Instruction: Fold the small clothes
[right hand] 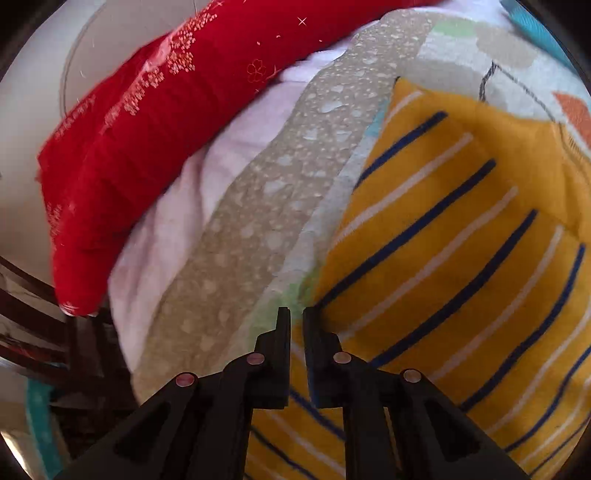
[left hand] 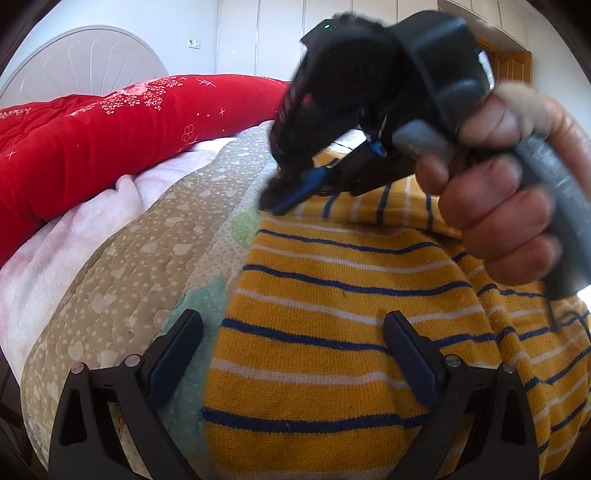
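On the bed's patterned quilt [left hand: 122, 266] lies the yellow striped garment [left hand: 332, 295]. Left gripper [left hand: 291, 350] hovers wide open over it; right gripper [right hand: 296, 321] is pinched nearly shut at its edge. Beyond: pink blanket [left hand: 92, 206], red duvet [left hand: 110, 122], white headboard [left hand: 85, 55], white wardrobe doors [left hand: 266, 33].

Left wrist view: open left gripper [left hand: 291, 354] over a yellow striped garment [left hand: 332, 295] on a bed.

Jaws spread wide, one finger over the beige quilt [left hand: 147, 258], the other over the yellow knit, nothing between the pads. Garment banded with navy and white stripes, lying on the quilt. Farther back, right gripper [left hand: 280, 201], blurred, tips down at the garment's far edge, jaws together; gripped at the handle by a hand [left hand: 498, 206]. Beyond the quilt, a pale pink blanket [left hand: 74, 229], a red cover [left hand: 110, 129], a white headboard [left hand: 88, 59].
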`<state>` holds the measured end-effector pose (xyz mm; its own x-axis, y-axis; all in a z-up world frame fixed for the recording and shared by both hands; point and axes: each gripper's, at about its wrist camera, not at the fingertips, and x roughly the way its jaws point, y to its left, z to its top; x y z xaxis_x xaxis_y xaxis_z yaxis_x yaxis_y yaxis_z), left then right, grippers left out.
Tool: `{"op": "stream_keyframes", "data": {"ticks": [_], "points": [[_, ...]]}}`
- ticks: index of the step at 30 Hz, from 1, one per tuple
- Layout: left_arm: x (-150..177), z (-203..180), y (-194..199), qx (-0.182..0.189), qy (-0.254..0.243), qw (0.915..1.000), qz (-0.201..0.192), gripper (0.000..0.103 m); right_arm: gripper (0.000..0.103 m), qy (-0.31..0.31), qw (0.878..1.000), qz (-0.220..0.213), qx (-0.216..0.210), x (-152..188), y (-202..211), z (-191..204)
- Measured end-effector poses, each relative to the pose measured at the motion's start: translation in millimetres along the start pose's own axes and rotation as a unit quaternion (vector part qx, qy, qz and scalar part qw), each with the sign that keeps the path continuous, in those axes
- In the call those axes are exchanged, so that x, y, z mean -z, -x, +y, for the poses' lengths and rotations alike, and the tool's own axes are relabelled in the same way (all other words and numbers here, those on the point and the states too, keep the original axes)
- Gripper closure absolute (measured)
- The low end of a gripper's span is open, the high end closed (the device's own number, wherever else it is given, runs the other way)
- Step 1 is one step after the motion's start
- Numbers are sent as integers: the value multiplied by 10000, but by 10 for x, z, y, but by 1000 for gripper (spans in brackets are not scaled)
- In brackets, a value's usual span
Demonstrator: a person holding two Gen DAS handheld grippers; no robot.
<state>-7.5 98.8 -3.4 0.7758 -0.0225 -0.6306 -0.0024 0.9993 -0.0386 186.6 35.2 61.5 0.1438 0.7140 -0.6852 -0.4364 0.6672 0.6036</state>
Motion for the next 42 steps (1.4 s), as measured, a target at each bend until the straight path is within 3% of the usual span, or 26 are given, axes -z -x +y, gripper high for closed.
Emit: {"op": "stream_keyframes", "data": {"ticks": [2, 6, 8, 11, 14, 17, 18, 20, 22, 25, 28, 33, 37, 42], "points": [[6, 1, 8, 27, -12, 10000, -1, 5, 92, -88, 9992, -315, -245, 96, 200, 29], [13, -12, 22, -9, -24, 10000, 5, 5, 72, -170, 9926, -1201, 106, 554, 876, -137], [13, -21, 22, -35, -18, 10000, 22, 5, 67, -222, 9879, -1436, 541, 883, 1236, -347], [5, -40, 16, -90, -36, 9999, 58, 5, 65, -488, 9761, -1471, 1526, 1405, 1656, -839], [-6, -63, 8, -146, -84, 9998, 93, 4, 66, -1185, 9456, -1449, 2661, 2008, 2035, -1504], [-16, -73, 2, -210, -136, 9996, 145, 4, 65, -2060, 9124, -1785, 3053, 2616, 2531, -1955], [-27, -80, -2, -242, -152, 9994, 186, 4, 65, -2248, 9049, -1942, 3048, 2806, 2673, -2026], [-62, -84, -9, -311, -194, 9988, 338, 4, 63, -2473, 9016, -2265, 2732, 3152, 2907, -2077], [-136, -55, 34, -284, -186, 9977, 580, 4, 58, -2472, 9025, -2503, 2486, 3411, 3028, -2016], [-217, 128, 274, -55, 300, 9984, 475, 6, 54, -2357, 9101, -2673, 2114, 3659, 3008, -1855], [-243, 396, 478, 24, 754, 9961, 455, 6, 54, -2210, 9236, -2679, 1621, 3765, 2824, -1765], [-90, 776, 483, 374, 1277, 9870, 900, 6, 54, -1962, 9417, -2540, 1009, 3701, 2338, -1633], [64, 709, 542, 721, 1144, 9871, 862, 6, 52, -1896, 9440, -2633, 594, 3691, 2187, -1566], [185, 508, 596, 1499, 1195, 9776, 871, 6, 52, -1837, 9489, -2556, -211, 3692, 1970, -1478]]}}
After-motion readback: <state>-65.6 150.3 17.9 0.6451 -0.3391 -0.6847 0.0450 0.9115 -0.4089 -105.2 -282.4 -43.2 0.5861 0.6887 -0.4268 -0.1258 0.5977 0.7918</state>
